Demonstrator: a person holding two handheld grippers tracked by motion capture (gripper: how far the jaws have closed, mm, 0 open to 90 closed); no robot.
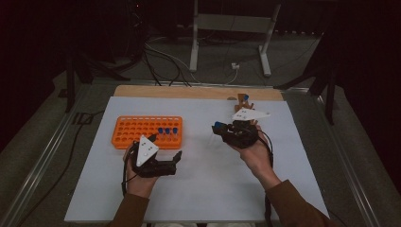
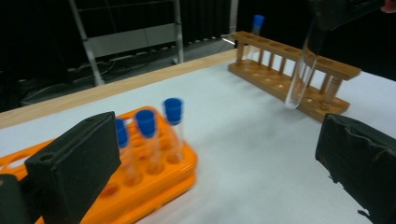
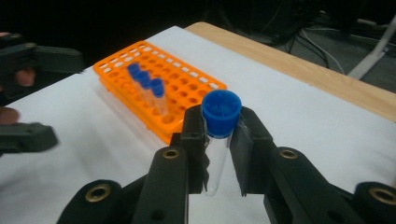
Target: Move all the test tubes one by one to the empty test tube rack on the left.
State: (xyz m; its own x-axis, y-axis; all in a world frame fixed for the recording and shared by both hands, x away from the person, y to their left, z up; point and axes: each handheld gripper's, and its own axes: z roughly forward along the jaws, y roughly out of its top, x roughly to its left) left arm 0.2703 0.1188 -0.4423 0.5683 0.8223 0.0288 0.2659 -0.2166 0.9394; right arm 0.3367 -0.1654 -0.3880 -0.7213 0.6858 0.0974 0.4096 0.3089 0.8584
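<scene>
My right gripper (image 3: 219, 128) is shut on a clear test tube with a blue cap (image 3: 221, 111), held upright above the white table top. In the high view this gripper (image 1: 223, 130) and its tube (image 1: 219, 125) sit right of centre, just in front of a wooden rack (image 1: 243, 100). My left gripper (image 1: 165, 147) stands wide open with nothing between its jaws, right beside the near right corner of the orange rack (image 1: 137, 131). Three blue-capped tubes (image 2: 147, 125) stand in that orange rack (image 2: 159, 184). The wooden rack (image 2: 289, 70) holds one blue-capped tube (image 2: 256, 22).
The white sheet (image 1: 198, 189) covers most of the table, with a strip of bare wood (image 1: 189, 92) at the far edge. Beyond the table are cables and a metal stand (image 1: 231, 28) on the floor.
</scene>
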